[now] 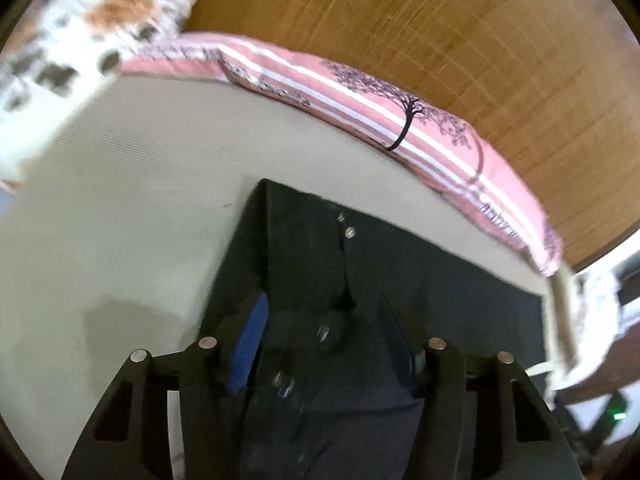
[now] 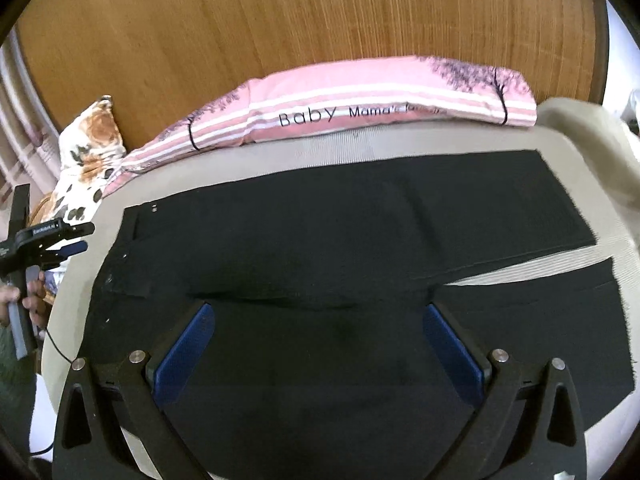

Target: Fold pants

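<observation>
Black pants (image 2: 320,240) lie flat on a beige bed (image 2: 340,142), waistband at the left, both legs running right with a gap between them. My right gripper (image 2: 318,312) is open, low over the near leg by the crotch. In the left wrist view the pants (image 1: 400,264) show their waistband and metal buttons. My left gripper (image 1: 320,312) is open and hovers at the waistband edge with dark cloth between its fingers; the frame is blurred. The left gripper also shows in the right wrist view (image 2: 80,240), held by a hand beside the bed's left edge.
A pink striped pillow (image 2: 360,108) lies along the wooden headboard (image 2: 280,20) at the far side. A floral orange and white pillow (image 2: 88,148) sits at the far left. A cream cloth (image 2: 592,132) hangs at the bed's right corner. A cable (image 2: 56,344) trails at the left.
</observation>
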Available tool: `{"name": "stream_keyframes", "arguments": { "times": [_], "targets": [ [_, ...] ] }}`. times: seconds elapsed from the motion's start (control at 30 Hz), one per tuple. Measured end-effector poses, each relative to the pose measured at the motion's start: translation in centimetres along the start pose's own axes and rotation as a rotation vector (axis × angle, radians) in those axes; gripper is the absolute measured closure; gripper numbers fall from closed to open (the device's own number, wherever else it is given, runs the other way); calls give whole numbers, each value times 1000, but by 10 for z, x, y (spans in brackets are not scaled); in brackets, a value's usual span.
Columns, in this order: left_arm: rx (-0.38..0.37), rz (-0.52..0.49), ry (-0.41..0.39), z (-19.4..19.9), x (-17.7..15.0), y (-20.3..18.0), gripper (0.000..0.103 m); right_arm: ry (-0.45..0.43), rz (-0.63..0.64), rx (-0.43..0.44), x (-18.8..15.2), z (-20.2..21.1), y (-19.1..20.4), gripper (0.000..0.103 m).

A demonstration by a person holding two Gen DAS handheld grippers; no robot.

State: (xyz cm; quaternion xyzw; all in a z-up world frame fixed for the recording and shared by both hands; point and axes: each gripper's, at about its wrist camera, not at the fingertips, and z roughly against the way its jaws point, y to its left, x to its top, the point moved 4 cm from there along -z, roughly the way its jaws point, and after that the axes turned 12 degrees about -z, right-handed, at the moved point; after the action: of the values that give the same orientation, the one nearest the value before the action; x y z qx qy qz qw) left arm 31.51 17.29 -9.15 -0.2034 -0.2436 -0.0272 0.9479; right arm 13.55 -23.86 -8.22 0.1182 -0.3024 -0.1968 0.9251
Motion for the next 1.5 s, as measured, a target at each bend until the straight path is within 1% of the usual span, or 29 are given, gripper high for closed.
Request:
{"name": "stream_keyframes", "arguments": {
  "times": [0.03, 0.23, 0.3, 0.37, 0.47, 0.5, 0.57, 0.6, 0.67, 0.73, 0.8, 1.0, 1.07, 1.13, 1.17, 1.2, 1.23, 1.33, 1.4, 1.5],
  "targets": [
    [-23, 23, 7, -10, 7, 9, 48, 6, 1, -5, 1, -6, 2, 0],
    [-85, 104, 40, -44, 25, 42, 50, 59, 18, -19, 6, -44, 13, 0],
    [-78, 117, 51, -52, 26, 49, 50, 74, 30, -20, 8, -56, 20, 0],
    [-94, 127, 53, -57, 26, 55, 50, 84, 46, -17, 9, -65, 27, 0],
    [-146, 132, 48, -61, 29, 54, 60, 95, 74, -9, 11, -76, 37, 0],
    [-161, 134, 51, -63, 31, 53, 60, 100, 80, -7, 12, -81, 40, 0],
    [-154, 121, 62, -69, 35, 52, 62, 108, 80, 1, 14, -88, 44, 0],
    [-157, 121, 67, -72, 36, 52, 68, 111, 79, 0, 14, -91, 46, 0],
    [-176, 132, 77, -77, 38, 50, 71, 114, 75, 6, 15, -93, 46, 0],
    [-193, 123, 70, -78, 40, 49, 72, 114, 75, 10, 16, -96, 47, 0],
    [-206, 108, 65, -81, 43, 48, 76, 112, 80, 13, 18, -99, 47, 0],
    [-261, 127, 89, -103, 53, 52, 76, 123, 89, 21, 29, -113, 48, 0],
    [-259, 121, 79, -106, 59, 50, 76, 129, 94, 33, 36, -118, 48, 0],
    [-255, 140, 80, -111, 61, 49, 76, 137, 112, 55, 42, -123, 48, 0],
    [-255, 148, 69, -112, 60, 49, 76, 138, 129, 66, 46, -126, 49, 0],
    [-250, 154, 55, -111, 59, 49, 82, 141, 162, 72, 53, -130, 50, 0],
    [-228, 153, 43, -109, 57, 50, 89, 142, 183, 79, 57, -132, 51, 0],
    [-231, 137, -15, -94, 54, 43, 92, 162, 294, 106, 76, -139, 56, 0],
    [-263, 119, -83, -72, 55, 29, 94, 189, 395, 128, 88, -143, 60, 0],
    [-290, 69, -144, -45, 55, 7, 95, 261, 563, 178, 107, -154, 66, 0]
  ]
}}
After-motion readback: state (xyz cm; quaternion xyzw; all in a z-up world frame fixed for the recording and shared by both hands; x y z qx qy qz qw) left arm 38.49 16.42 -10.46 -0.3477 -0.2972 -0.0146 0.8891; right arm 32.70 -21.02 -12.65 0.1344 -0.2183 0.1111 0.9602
